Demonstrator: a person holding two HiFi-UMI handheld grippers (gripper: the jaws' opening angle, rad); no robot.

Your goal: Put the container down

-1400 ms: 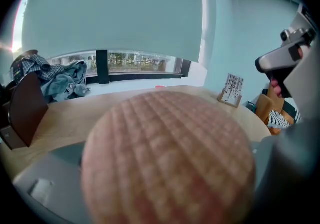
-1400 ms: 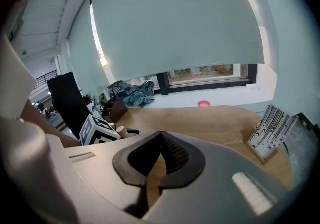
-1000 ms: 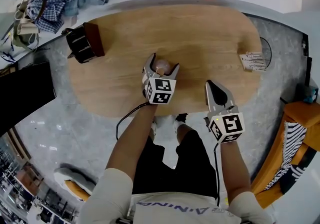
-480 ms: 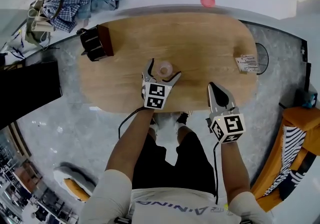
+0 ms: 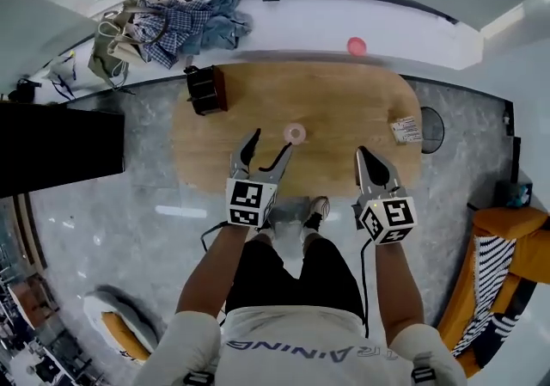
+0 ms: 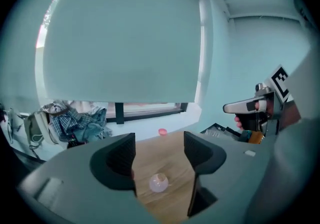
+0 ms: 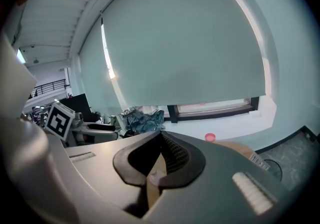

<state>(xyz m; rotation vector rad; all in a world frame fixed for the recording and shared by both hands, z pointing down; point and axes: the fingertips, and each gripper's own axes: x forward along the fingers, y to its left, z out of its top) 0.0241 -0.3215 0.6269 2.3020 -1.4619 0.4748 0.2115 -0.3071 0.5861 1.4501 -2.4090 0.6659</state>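
Head view had the small pale-pink container (image 5: 295,132) standing on the wooden surface (image 5: 344,101), roughly mid-surface, just ahead of the left gripper (image 5: 269,145) and not touching it. Left gripper view showed those jaws apart and closing on nothing (the container sat on the wood beyond the pads, lined up with the gap but clear of both). Right gripper (image 5: 363,155) hovered over the surface's near edge, jaws pressed together and empty.

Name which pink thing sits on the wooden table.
The pale container; the brighter pink disc lies off the table, on the white ledge.
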